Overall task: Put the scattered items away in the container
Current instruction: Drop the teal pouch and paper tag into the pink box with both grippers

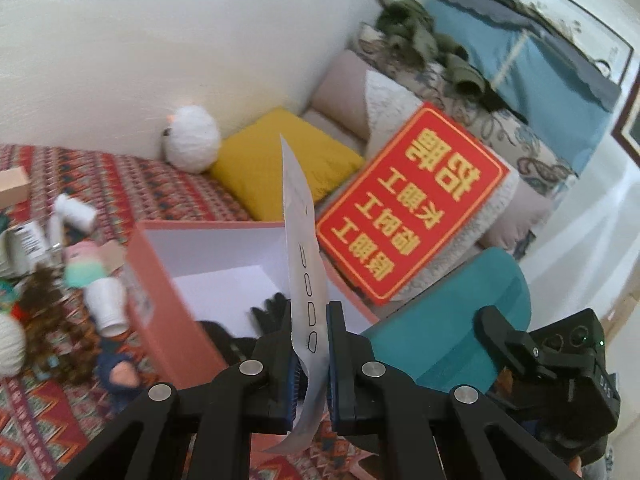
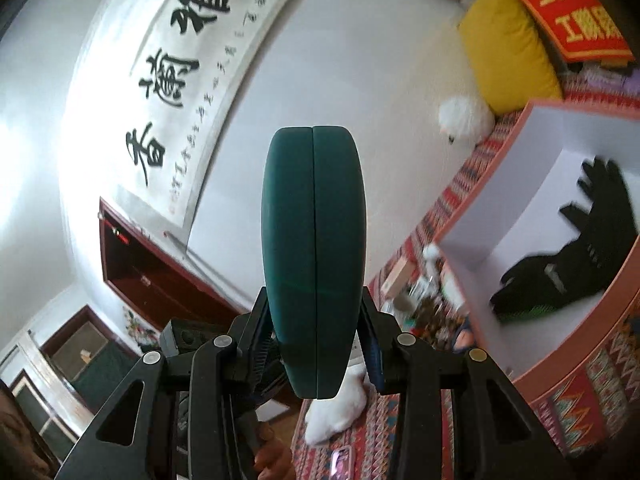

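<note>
Left wrist: one silvery packet (image 1: 301,272) pinched, one pink box (image 1: 160,292) below.

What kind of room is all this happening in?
Most likely a lived-in home sitting room: a calligraphy scroll hangs on the wall, cushions like the yellow cushion line a sofa, and a patterned woven cloth covers the surface.

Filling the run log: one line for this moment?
left tongs: shut on thin white card | right tongs: shut on teal oval case | pink cardboard box: black glove inside
</note>
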The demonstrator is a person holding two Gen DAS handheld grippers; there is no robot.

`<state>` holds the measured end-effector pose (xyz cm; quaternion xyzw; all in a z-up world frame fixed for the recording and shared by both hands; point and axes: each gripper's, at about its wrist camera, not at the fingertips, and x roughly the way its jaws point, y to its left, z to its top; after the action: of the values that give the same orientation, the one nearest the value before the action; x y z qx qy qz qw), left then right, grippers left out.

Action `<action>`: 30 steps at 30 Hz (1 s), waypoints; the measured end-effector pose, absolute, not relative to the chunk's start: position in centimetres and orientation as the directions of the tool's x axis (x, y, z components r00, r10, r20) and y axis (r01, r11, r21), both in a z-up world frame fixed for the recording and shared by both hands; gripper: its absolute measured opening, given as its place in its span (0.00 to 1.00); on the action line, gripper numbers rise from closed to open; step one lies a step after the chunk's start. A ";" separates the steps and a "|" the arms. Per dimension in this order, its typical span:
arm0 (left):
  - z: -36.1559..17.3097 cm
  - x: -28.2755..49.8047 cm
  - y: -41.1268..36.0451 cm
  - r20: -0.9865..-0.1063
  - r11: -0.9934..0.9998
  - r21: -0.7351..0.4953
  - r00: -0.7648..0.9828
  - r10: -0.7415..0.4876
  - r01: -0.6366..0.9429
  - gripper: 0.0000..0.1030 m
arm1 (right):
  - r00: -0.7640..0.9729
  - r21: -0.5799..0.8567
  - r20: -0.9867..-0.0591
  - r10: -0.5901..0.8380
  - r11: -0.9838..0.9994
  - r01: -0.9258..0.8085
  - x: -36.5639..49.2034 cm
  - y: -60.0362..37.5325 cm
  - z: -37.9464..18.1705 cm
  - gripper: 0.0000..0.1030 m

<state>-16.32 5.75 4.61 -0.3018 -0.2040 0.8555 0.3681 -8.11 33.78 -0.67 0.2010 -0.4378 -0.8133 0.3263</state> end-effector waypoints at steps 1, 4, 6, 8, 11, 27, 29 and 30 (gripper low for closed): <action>4.7 -16.7 6.5 -0.369 -0.642 -0.570 -0.539 0.757 -0.513 0.05 | -0.720 0.841 -0.038 -0.692 -0.412 0.351 -8.2 34.6 -0.5 0.41; 4.8 -18.0 8.8 -0.385 -0.635 -0.565 -0.512 0.768 -0.527 0.05 | -0.758 0.842 -0.034 -0.651 -0.428 0.330 -8.6 37.1 -0.5 0.41; 4.5 -18.9 10.2 -0.403 -0.635 -0.557 -0.495 0.770 -0.535 0.05 | -0.783 0.843 -0.040 -0.621 -0.442 0.308 -9.0 38.7 -0.7 0.41; 3.9 -19.9 11.7 -0.424 -0.637 -0.549 -0.477 0.770 -0.541 0.05 | -0.804 0.845 -0.057 -0.592 -0.458 0.277 -9.5 40.0 -1.1 0.41; 2.9 -21.2 13.2 -0.448 -0.636 -0.550 -0.451 0.772 -0.542 0.05 | -0.830 0.853 -0.091 -0.551 -0.473 0.221 -10.7 42.0 -2.2 0.41; 0.0 -22.8 15.1 -0.579 -0.768 -0.452 -0.506 0.639 -0.454 0.99 | -0.875 0.515 -0.483 -0.038 -0.820 -0.249 -12.8 43.8 -2.6 1.00; 0.2 -22.5 14.4 -0.575 -0.772 -0.457 -0.515 0.635 -0.442 0.99 | -0.883 0.514 -0.467 -0.043 -0.826 -0.232 -12.4 43.5 -2.2 1.00; 0.3 -22.2 14.1 -0.573 -0.774 -0.460 -0.520 0.633 -0.435 0.99 | -0.887 0.510 -0.460 -0.046 -0.831 -0.222 -12.1 42.9 -2.0 1.00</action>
<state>-22.25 14.06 0.33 -0.3792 -0.1304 0.8621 0.3099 -12.14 42.95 -2.02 0.2334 -0.2866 -0.9280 -0.0473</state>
